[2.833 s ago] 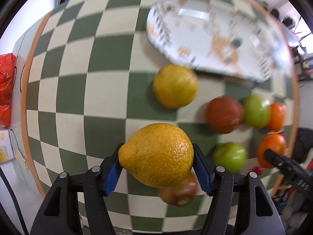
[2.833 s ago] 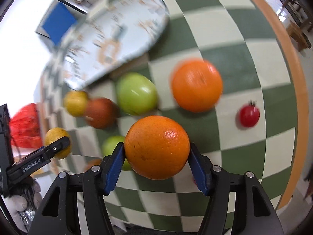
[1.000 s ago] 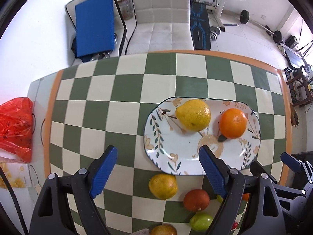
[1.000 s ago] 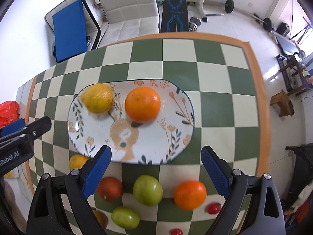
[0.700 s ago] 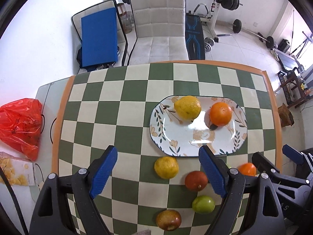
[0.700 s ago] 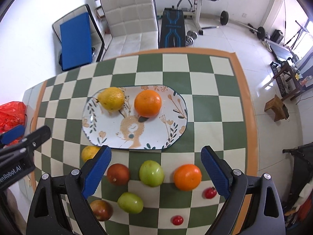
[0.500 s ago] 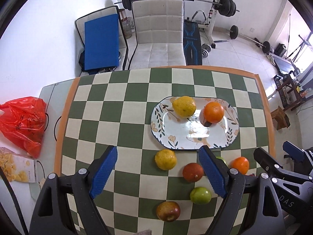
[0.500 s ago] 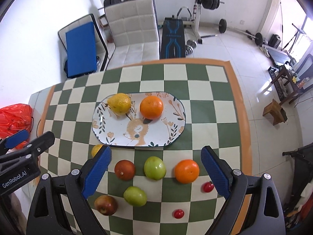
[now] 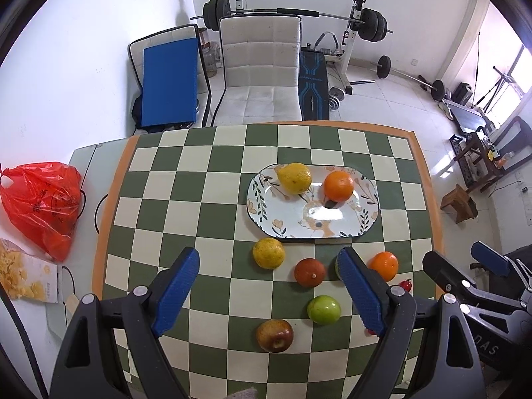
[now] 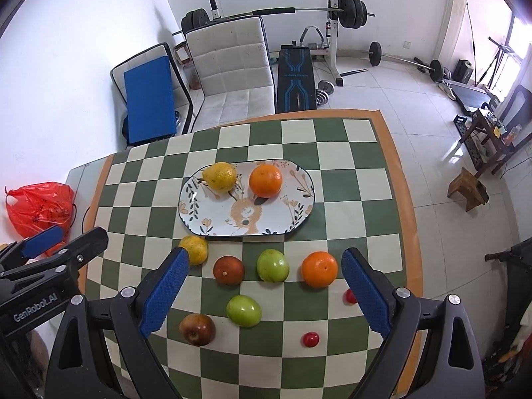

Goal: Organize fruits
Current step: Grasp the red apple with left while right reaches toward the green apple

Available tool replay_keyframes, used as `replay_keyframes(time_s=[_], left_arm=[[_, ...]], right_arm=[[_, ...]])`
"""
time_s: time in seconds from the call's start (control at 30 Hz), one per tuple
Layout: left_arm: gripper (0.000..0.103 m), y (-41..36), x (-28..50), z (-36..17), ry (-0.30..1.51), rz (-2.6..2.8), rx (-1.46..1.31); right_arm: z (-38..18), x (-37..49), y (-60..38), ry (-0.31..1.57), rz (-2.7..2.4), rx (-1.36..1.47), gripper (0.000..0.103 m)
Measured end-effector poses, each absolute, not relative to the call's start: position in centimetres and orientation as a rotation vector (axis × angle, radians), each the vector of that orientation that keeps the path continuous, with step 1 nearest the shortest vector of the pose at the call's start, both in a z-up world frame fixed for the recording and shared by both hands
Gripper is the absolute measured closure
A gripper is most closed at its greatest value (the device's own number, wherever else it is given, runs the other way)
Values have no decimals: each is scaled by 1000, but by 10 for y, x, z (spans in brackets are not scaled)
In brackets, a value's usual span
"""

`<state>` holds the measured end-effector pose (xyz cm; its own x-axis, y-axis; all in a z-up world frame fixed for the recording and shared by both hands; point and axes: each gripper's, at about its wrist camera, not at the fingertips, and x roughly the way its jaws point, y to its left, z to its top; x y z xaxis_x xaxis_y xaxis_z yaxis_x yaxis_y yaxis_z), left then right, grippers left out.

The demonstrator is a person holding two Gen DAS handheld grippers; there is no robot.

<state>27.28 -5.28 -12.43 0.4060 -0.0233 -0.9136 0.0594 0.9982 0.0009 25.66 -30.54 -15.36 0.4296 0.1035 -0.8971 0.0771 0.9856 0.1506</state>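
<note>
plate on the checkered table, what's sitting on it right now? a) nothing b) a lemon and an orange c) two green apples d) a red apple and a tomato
b: the plate holds a yellow lemon and an orange side by side at its far edge; the other fruits lie on the cloth nearer the grippers.

Red plastic bag (image 9: 41, 206) off table's left; white chair (image 9: 261, 76), barbell rack (image 10: 332, 10) behind.

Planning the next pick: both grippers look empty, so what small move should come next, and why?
Probably lower the open right gripper onto the orange on the cloth: the plate holds only a lemon and another orange.
</note>
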Motion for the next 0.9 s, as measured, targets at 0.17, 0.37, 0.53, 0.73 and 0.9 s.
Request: replay_keyframes(time_s=[0.17, 0.37, 0.53, 0.73, 0.9], left_arm=[[0, -44, 278, -138, 1168, -11, 41], [0, -32, 267, -213, 1340, 5, 74], [0, -13, 237, -292, 1560, 91, 70], [0, -3, 221, -324, 1634, 143, 65], [0, -26, 221, -331, 1663, 49, 86]], right_arm=[[-171, 253, -309, 1156, 31, 210, 8], [-269, 251, -308, 1365, 119, 304, 8], [-357, 250, -277, 1511, 192, 266, 20], [-417, 249, -241, 1608, 245, 211, 39], [-413, 237, -254, 1603, 208, 192, 40]])
